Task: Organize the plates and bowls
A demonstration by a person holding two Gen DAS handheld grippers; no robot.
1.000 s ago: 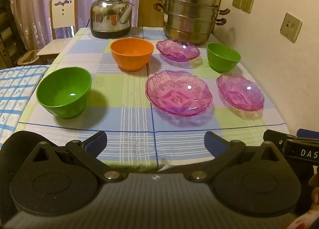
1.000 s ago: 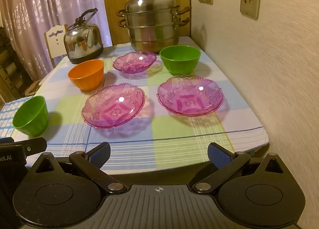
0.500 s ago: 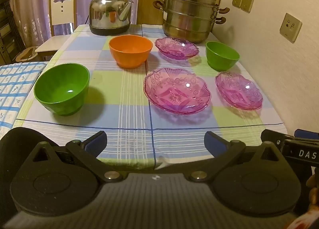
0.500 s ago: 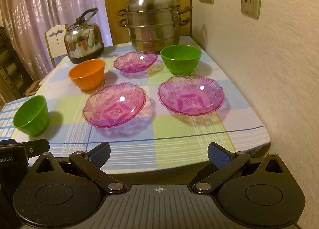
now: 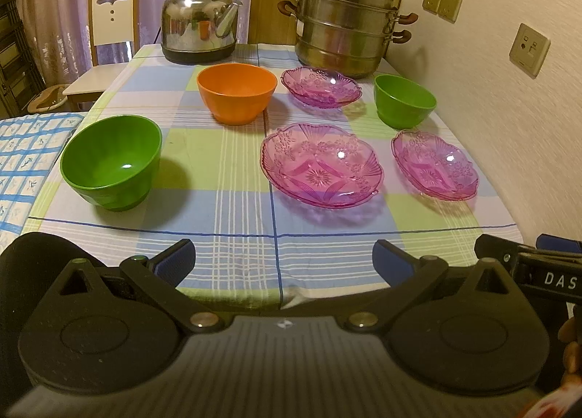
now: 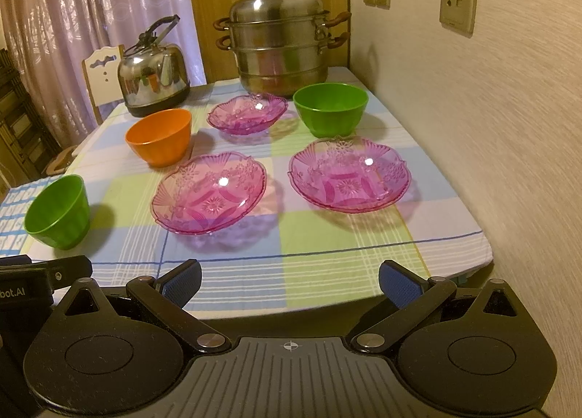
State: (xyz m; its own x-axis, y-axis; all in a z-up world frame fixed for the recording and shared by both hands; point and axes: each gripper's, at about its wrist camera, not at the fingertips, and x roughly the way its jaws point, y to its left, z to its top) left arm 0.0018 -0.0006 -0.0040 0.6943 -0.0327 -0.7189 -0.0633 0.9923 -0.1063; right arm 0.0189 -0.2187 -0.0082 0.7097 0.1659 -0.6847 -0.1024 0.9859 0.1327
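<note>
On the checked tablecloth stand a near green bowl (image 5: pixel 111 161) (image 6: pixel 58 212), an orange bowl (image 5: pixel 236 92) (image 6: pixel 159 136) and a far green bowl (image 5: pixel 404 101) (image 6: pixel 330 108). Three pink glass plates lie there: a middle one (image 5: pixel 322 163) (image 6: pixel 209 192), a right one (image 5: pixel 434 163) (image 6: pixel 349 175) and a far one (image 5: pixel 322 86) (image 6: pixel 248 113). My left gripper (image 5: pixel 283 261) and right gripper (image 6: pixel 290 281) are open and empty, held at the table's near edge, short of all dishes.
A steel kettle (image 5: pixel 199 29) and a stacked steel steamer pot (image 5: pixel 345 26) stand at the table's far end. A wall (image 6: pixel 491 127) runs along the right side. A white chair (image 5: pixel 109 32) stands far left. A blue checked surface (image 5: pixel 25 156) adjoins on the left.
Both grippers have edged slightly forward toward the table; the left view has tilted a little. No dish has moved. Both stay open.
</note>
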